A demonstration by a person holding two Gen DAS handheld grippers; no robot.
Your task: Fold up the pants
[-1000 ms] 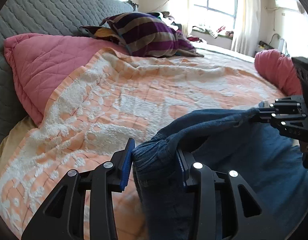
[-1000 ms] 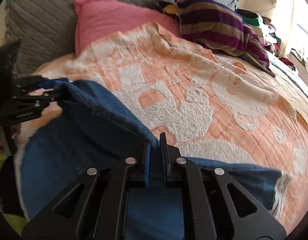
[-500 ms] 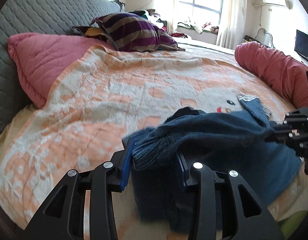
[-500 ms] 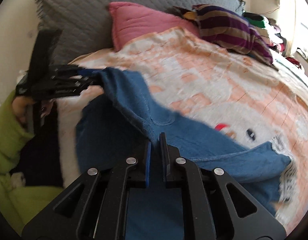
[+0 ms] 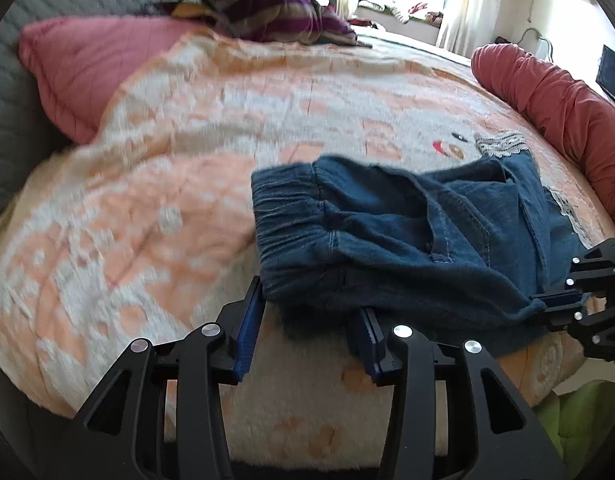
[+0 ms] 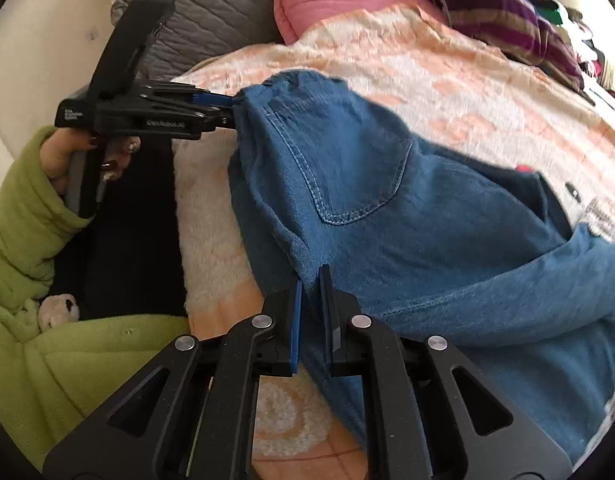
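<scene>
My left tongs [image 5: 307,320] are wide apart, touching the jeans [image 5: 407,232] waistband. My right tongs [image 6: 310,312] pinch the jeans edge on the blanket [image 5: 167,200].

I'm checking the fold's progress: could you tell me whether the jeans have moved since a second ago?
Yes. The jeans have come down flat onto the orange blanket, toward the red bolster; earlier they hung lifted between both grippers.

One pants [image 5: 407,240], two grippers [image 5: 307,320] [image 6: 311,312], maybe three pillows [image 5: 87,68].
</scene>
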